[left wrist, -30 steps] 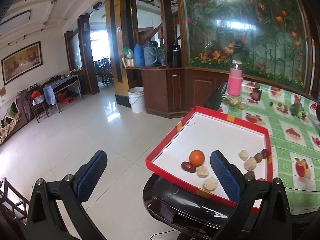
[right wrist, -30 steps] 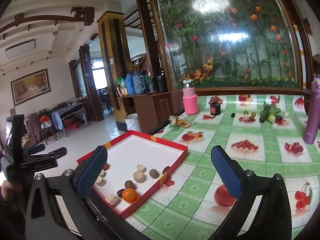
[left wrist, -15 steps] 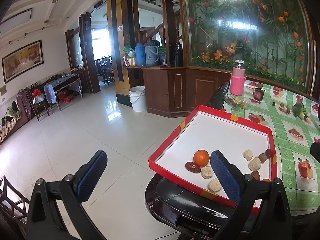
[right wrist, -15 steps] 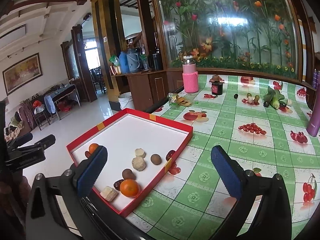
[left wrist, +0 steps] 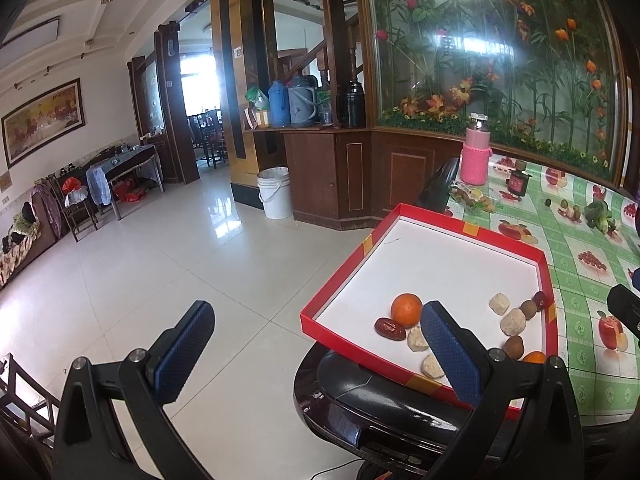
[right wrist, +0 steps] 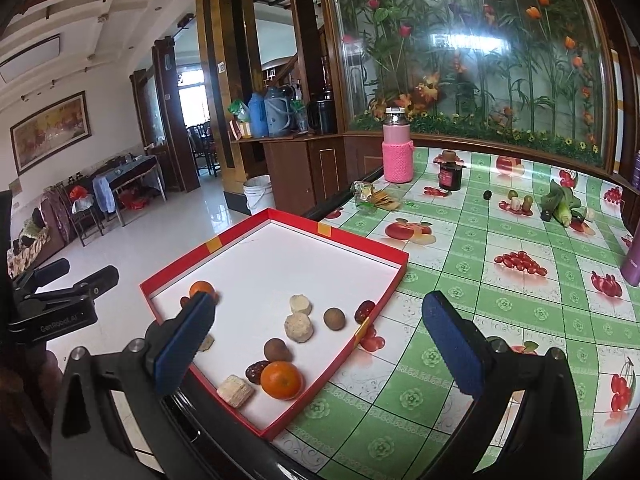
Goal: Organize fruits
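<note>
A red tray (right wrist: 352,236) with a white floor lies at the table's corner. In it are two oranges, one near (right wrist: 281,380) and one far (right wrist: 202,289). Also in the tray are brown round fruits (right wrist: 334,319), red dates (right wrist: 363,310) and several beige pieces (right wrist: 298,327). My right gripper (right wrist: 318,304) hangs open above the tray's near side, holding nothing. My left gripper (left wrist: 316,314) is open and empty, off the table's edge over the floor. Its right finger (left wrist: 450,352) overlaps the tray (left wrist: 344,276) beside an orange (left wrist: 406,310) and a date (left wrist: 389,329).
The table wears a green fruit-print cloth (right wrist: 480,300). On it stand a pink bottle (right wrist: 397,152), a dark jar (right wrist: 450,170), leafy vegetables (right wrist: 560,204) and a purple bottle (right wrist: 632,256). A white bucket (left wrist: 274,192) stands on the tiled floor to the left.
My right gripper has moved in toward the tray, which now fills the middle of its view. The left gripper has drifted only slightly. Both stay open.
</note>
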Motion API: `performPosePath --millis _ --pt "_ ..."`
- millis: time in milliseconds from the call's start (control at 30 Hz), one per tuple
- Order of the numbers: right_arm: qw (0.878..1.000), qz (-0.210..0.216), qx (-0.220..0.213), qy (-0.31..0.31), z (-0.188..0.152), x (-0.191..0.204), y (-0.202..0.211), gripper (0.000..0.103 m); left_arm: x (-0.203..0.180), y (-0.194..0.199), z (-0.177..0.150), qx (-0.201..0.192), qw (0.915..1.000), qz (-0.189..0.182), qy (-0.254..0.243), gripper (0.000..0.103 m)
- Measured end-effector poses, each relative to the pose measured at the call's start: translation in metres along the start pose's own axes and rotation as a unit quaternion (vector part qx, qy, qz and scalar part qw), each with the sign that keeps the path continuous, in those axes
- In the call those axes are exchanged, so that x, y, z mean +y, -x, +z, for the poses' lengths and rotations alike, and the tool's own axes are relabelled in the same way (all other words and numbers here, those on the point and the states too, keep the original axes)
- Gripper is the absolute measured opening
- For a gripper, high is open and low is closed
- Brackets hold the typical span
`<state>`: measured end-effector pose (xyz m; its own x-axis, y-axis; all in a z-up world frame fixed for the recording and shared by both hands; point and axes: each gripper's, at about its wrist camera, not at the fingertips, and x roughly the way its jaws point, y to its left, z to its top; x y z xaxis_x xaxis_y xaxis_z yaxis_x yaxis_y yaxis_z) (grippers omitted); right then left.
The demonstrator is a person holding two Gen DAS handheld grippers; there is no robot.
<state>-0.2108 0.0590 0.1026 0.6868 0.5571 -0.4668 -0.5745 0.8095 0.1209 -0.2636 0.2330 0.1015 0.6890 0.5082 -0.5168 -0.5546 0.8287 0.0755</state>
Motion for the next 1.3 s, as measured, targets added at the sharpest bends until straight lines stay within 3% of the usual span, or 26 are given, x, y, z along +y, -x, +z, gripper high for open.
performPosePath --millis 967,1300 --pt "0.999 0.019 0.008 0.026 -0.002 0.016 -0.01 0.103 -0.009 0.011 0.004 0.006 0.9998 -0.019 -0.009 0.103" --pt "0.999 0.027 0.015 0.034 -0.004 0.026 -0.016 0.103 -0.003 0.01 0.004 0.013 0.9996 -0.024 0.009 0.103"
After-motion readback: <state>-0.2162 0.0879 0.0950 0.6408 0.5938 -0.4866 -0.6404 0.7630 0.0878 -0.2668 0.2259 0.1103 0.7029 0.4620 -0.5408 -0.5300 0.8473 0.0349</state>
